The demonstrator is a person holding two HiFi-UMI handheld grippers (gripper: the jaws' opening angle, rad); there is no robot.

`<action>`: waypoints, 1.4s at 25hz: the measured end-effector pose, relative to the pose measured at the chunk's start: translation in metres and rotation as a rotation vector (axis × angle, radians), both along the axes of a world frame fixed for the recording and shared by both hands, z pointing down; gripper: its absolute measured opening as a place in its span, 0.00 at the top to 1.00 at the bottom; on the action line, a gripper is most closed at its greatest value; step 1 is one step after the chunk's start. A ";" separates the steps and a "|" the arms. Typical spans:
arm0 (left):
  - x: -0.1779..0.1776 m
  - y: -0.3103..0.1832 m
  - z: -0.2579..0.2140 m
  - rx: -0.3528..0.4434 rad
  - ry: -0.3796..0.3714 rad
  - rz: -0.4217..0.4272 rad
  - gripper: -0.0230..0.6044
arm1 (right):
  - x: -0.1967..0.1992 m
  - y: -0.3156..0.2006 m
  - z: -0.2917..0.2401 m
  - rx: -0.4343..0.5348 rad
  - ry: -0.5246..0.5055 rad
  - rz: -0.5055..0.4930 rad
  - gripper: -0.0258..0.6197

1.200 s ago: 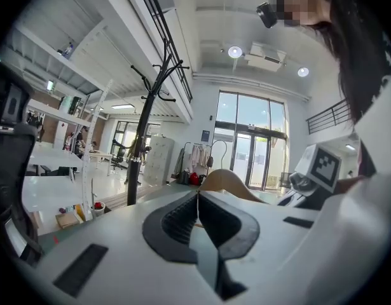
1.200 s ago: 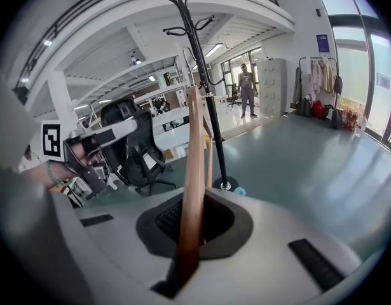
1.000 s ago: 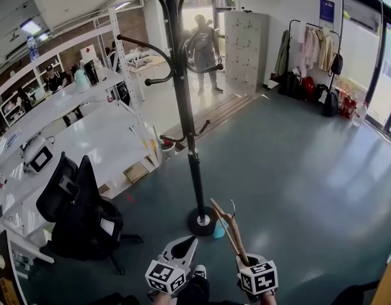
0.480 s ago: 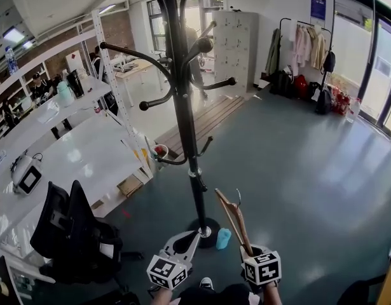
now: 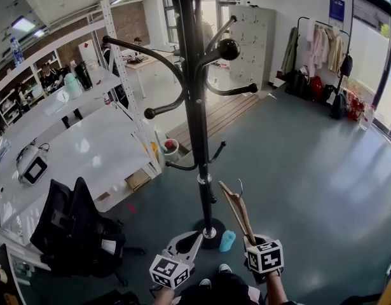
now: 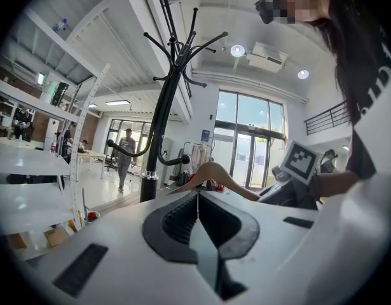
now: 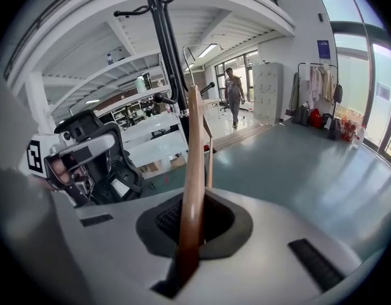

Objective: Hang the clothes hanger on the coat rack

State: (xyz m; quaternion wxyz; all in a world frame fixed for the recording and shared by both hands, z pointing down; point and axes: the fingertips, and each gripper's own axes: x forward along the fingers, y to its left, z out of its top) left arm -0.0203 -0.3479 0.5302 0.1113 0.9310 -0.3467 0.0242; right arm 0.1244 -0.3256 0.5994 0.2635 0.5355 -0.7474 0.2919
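Hanger (image 5: 236,208), brown wooden, wire-hooked: clenched in right gripper (image 5: 251,242) fingers, low beside tall black metal coat rack (image 5: 198,138). Left gripper (image 5: 192,239) fingers closed, empty. Likely risk: hanger may pivot in its one-point grip, so hook (image 5: 238,184) misses curved arm (image 5: 150,54).

No wording is legible: the blue wall sign (image 5: 337,8) at one o'clock is too small to read, and white lettering on a person's dark shirt (image 6: 363,132) is cut off.

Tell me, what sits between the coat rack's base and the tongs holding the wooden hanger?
A small light-blue container stands beside the coat rack's base, seen in the head view.
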 end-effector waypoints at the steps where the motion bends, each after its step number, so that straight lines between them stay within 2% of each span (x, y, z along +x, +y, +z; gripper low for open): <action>1: 0.000 -0.005 0.000 -0.004 -0.002 -0.018 0.95 | 0.001 -0.009 -0.001 -0.004 0.003 -0.019 0.95; 9: 0.003 -0.038 -0.006 -0.007 0.010 -0.152 0.95 | 0.001 -0.087 0.000 -0.013 0.037 -0.175 0.95; 18: -0.015 -0.058 -0.002 -0.010 0.004 -0.279 0.95 | -0.009 -0.171 0.028 -0.058 0.058 -0.260 0.95; 23: -0.027 -0.061 0.000 -0.014 0.004 -0.330 0.95 | -0.012 -0.180 0.054 -0.121 0.050 -0.261 0.95; 29: -0.038 -0.065 0.002 -0.019 0.001 -0.352 0.95 | -0.018 -0.173 0.072 -0.147 -0.030 -0.239 0.95; 35: -0.042 -0.063 0.000 -0.019 0.005 -0.332 0.95 | -0.022 -0.169 0.074 -0.135 0.010 -0.194 0.93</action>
